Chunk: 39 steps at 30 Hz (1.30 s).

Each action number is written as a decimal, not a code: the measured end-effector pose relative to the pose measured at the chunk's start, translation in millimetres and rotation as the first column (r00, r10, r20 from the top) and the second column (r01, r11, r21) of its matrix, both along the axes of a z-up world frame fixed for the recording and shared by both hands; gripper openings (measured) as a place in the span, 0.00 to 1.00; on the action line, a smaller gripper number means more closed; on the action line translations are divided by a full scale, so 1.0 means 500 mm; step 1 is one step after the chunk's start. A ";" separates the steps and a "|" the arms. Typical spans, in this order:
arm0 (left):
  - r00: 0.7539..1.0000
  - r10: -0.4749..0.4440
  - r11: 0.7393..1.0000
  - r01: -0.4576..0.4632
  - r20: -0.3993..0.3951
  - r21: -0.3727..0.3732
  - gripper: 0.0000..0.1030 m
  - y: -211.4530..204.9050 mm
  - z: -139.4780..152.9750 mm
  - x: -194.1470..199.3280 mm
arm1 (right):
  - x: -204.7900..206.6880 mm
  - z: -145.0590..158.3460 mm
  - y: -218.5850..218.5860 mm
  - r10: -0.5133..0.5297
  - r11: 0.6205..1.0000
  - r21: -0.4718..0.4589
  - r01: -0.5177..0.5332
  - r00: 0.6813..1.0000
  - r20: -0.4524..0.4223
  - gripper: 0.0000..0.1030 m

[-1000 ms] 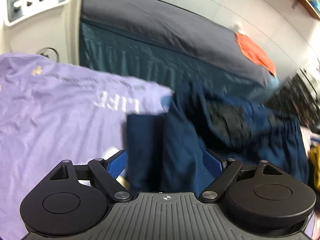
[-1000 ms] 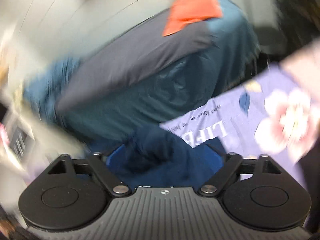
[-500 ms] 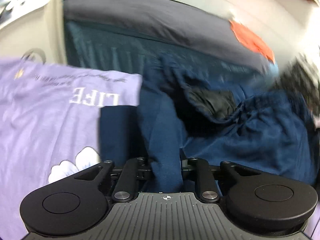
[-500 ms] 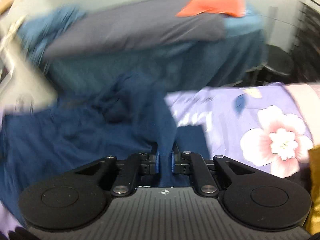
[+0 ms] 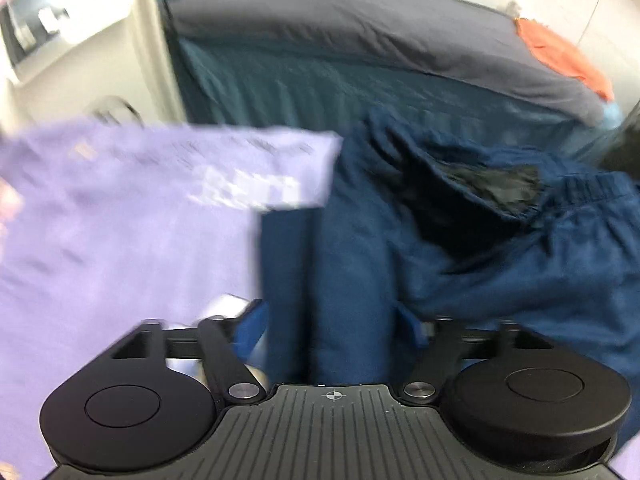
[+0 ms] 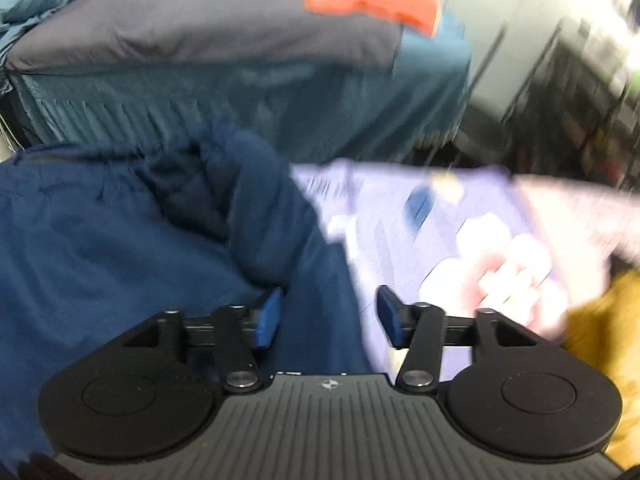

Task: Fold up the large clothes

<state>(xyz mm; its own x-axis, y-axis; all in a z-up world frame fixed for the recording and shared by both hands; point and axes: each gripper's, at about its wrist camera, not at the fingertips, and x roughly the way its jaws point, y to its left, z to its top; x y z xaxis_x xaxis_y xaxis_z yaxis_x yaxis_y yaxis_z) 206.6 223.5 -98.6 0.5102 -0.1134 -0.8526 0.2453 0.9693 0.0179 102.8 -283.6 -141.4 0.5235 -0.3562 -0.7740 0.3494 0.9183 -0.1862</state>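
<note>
L wrist: we found the left gripper [image 5: 332, 320] spread wide, jaws just reopened, a fold of the navy garment [image 5: 500, 264] loose between. R wrist: right gripper [image 6: 328, 316] part-open, just reopening over navy cloth beside the lilac sheet [image 6: 384, 216]. Soft, light, floppy; grip at the gathered waistband, we judged.

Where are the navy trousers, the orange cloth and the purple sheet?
navy trousers [image 5: 540, 264], left wrist view, rumpled leg.
orange cloth [image 5: 560, 54], left wrist view, its middle.
purple sheet [image 5: 120, 240], left wrist view, plain area.
</note>
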 end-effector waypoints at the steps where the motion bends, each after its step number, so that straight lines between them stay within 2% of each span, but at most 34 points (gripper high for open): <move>1: 0.999 -0.009 1.000 0.008 0.036 0.029 1.00 0.001 0.017 -0.016 | -0.018 0.022 0.005 0.002 1.000 -0.026 -0.001 0.999 0.038 0.74; 3: 0.998 -0.029 0.998 0.026 0.060 0.053 1.00 -0.002 0.047 -0.039 | -0.060 0.063 0.027 0.058 0.998 -0.011 -0.057 0.994 0.097 0.77; 6: 0.998 -0.056 0.998 0.055 0.030 0.043 1.00 -0.023 0.067 -0.057 | -0.103 0.088 0.065 0.152 0.984 0.076 -0.159 0.985 0.084 0.80; 10: 0.997 -0.077 0.997 0.077 0.000 0.008 1.00 -0.063 0.075 -0.082 | -0.142 0.085 0.134 0.261 0.951 0.156 -0.267 0.964 0.054 0.81; 14: 0.993 -0.114 0.991 0.114 0.005 0.077 1.00 -0.120 0.055 -0.094 | -0.155 0.060 0.195 0.323 0.922 0.212 -0.323 0.946 0.036 0.82; 19: 0.991 -0.133 0.980 0.134 -0.013 0.148 1.00 -0.144 0.023 -0.087 | -0.118 0.015 0.201 0.290 0.932 0.231 -0.280 0.957 -0.007 0.82; 25: 0.994 -0.099 0.977 0.106 -0.047 0.186 1.00 -0.150 -0.026 -0.063 | -0.071 -0.042 0.137 0.137 0.966 0.234 -0.112 0.986 -0.094 0.84; 29: 0.995 -0.056 0.985 0.069 -0.084 0.160 1.00 -0.144 -0.060 -0.038 | -0.042 -0.079 0.109 0.114 0.955 0.289 -0.065 0.981 -0.156 0.91; 32: 0.992 -0.006 0.993 0.020 -0.124 0.112 1.00 -0.128 -0.076 -0.017 | -0.018 -0.097 0.114 0.116 0.962 0.267 -0.059 0.972 -0.204 0.95; 34: 0.991 -0.006 0.995 0.020 -0.135 0.098 1.00 -0.124 -0.082 -0.011 | -0.006 -0.109 0.119 0.106 0.965 0.258 -0.046 0.969 -0.224 0.99; 39: 0.991 0.004 0.995 0.009 -0.134 0.096 1.00 -0.127 -0.084 -0.010 | 0.011 -0.134 0.119 0.091 0.964 0.266 -0.023 0.965 -0.244 1.00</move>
<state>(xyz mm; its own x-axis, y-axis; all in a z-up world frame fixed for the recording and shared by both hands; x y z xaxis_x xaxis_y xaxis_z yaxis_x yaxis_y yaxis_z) 201.5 159.8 -140.7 0.3904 -0.0288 -0.9202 0.2547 0.9639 0.0779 108.4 -224.3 -208.4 0.3129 -0.1015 -0.9443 0.2677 0.9634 -0.0149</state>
